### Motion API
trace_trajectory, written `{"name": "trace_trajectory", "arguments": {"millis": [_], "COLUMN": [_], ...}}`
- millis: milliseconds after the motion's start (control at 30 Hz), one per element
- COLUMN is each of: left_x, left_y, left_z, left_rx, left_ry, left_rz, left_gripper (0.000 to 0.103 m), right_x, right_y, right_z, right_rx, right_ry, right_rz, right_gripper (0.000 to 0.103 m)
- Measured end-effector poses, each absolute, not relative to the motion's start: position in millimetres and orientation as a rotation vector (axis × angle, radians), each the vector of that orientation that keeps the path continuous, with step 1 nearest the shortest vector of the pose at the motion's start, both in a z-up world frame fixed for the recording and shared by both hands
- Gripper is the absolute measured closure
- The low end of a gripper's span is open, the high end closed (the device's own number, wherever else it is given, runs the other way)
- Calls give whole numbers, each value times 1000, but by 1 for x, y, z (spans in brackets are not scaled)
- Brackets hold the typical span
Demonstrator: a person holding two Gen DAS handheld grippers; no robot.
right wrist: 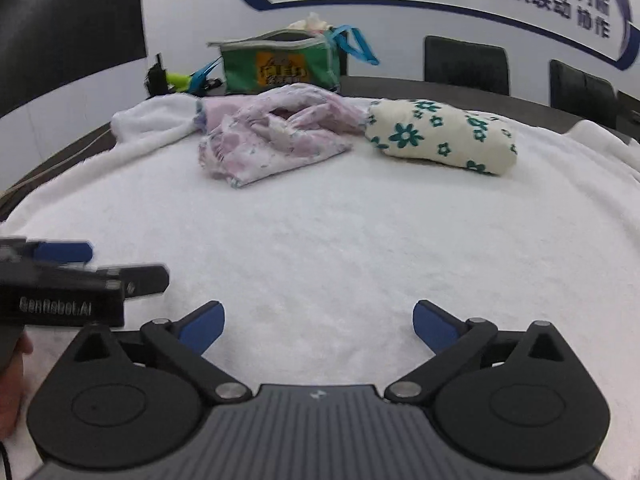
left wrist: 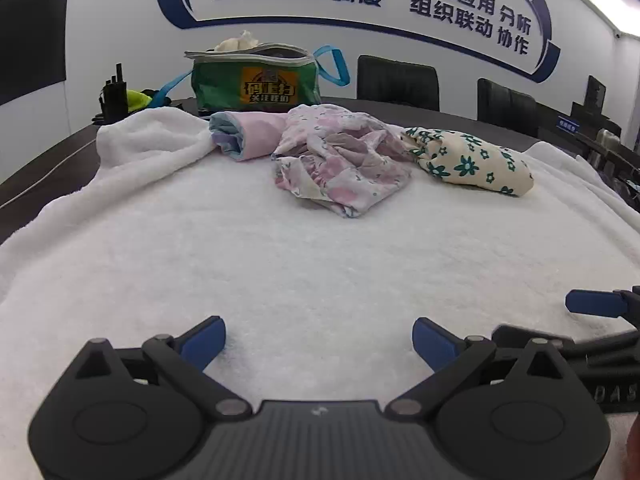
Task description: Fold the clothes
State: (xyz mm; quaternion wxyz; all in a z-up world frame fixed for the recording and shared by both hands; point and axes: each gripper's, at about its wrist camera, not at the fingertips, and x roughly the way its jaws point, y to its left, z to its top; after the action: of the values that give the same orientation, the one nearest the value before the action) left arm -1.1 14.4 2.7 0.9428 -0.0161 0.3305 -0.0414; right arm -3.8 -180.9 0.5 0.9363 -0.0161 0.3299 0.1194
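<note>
A crumpled pink floral garment lies at the far middle of the white towel. A folded pink and blue cloth lies to its left. A folded cream cloth with green flowers lies to its right. My left gripper is open and empty, low over the near towel. My right gripper is open and empty beside it. Each gripper shows at the edge of the other's view: the right one, the left one.
A green zip bag with blue straps stands on the dark table behind the towel. A black radio and a yellow-green object sit at the far left. Black chairs stand along the wall.
</note>
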Motion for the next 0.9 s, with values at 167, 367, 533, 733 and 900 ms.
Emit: {"name": "trace_trajectory", "arguments": {"millis": [167,367,533,733,900], "left_x": [2,3,1,-4,-6], "left_y": [10,8,9,7,6], "left_z": [1,-1,0,2,2], "left_rx": [3,17,13,15,22], "left_ry": [691,697,694,695,698], "left_rz": [-38,-21,-26,-30,-29], "left_gripper": [2,0,0,0,0], "right_x": [-4,-4,-4,-5,-6], "right_y": [-178,-177,-178,-181,-183], "right_z": [-2,-3,-3,-2,-3], "right_rx": [-30,-29,-33,-24,-19], "right_ry": [686,694,695,697,692], "right_rz": [193,158,155,160,154], "right_gripper": [1,0,1,1,1]}}
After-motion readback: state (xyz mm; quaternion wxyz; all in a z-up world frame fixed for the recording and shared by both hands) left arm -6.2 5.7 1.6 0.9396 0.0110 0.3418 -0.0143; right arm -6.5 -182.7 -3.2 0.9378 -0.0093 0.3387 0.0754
